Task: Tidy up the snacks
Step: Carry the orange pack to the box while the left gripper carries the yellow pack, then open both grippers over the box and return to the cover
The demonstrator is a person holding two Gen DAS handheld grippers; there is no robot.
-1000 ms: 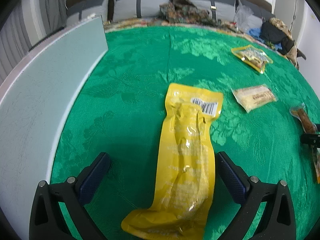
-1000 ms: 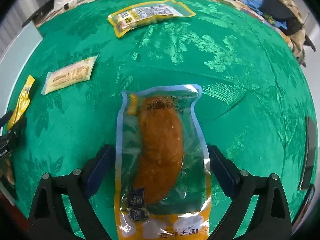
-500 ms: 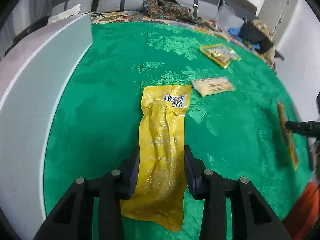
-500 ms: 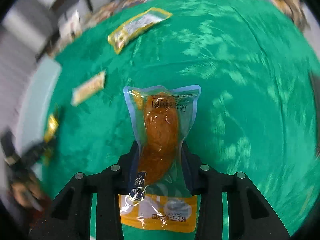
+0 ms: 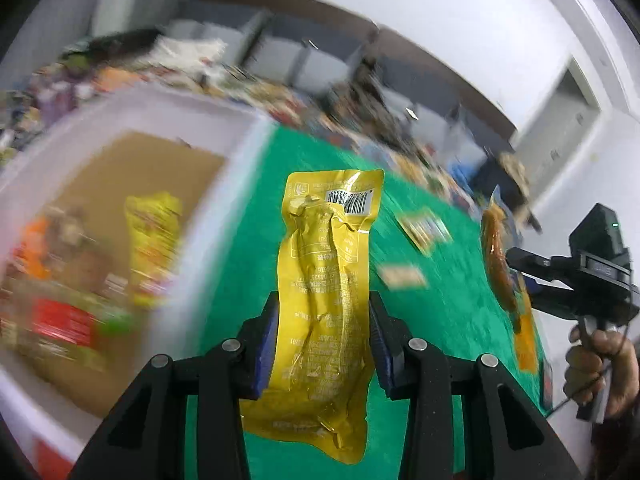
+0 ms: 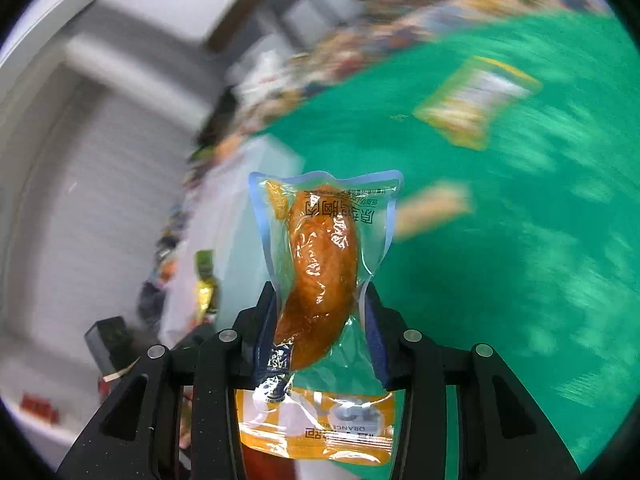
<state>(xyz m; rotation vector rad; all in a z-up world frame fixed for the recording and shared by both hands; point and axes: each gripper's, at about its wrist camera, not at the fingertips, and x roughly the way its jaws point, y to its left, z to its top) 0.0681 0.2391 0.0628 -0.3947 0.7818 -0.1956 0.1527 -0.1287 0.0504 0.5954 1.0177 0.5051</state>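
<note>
My left gripper is shut on a long yellow snack pouch and holds it in the air over the green tablecloth, beside the white box. My right gripper is shut on a clear pouch with an orange chicken piece, lifted above the table. That gripper with its pouch also shows at the right of the left wrist view. The left gripper's yellow pouch shows blurred at the left of the right wrist view.
The white box holds several snack packets, among them a yellow one. Two small packets lie on the cloth. In the right wrist view a yellow-rimmed packet and a pale packet lie on the cloth.
Both grippers closed on their pouches and lifted them off the table. Both have swung left toward the white box, whose inside now shows.
</note>
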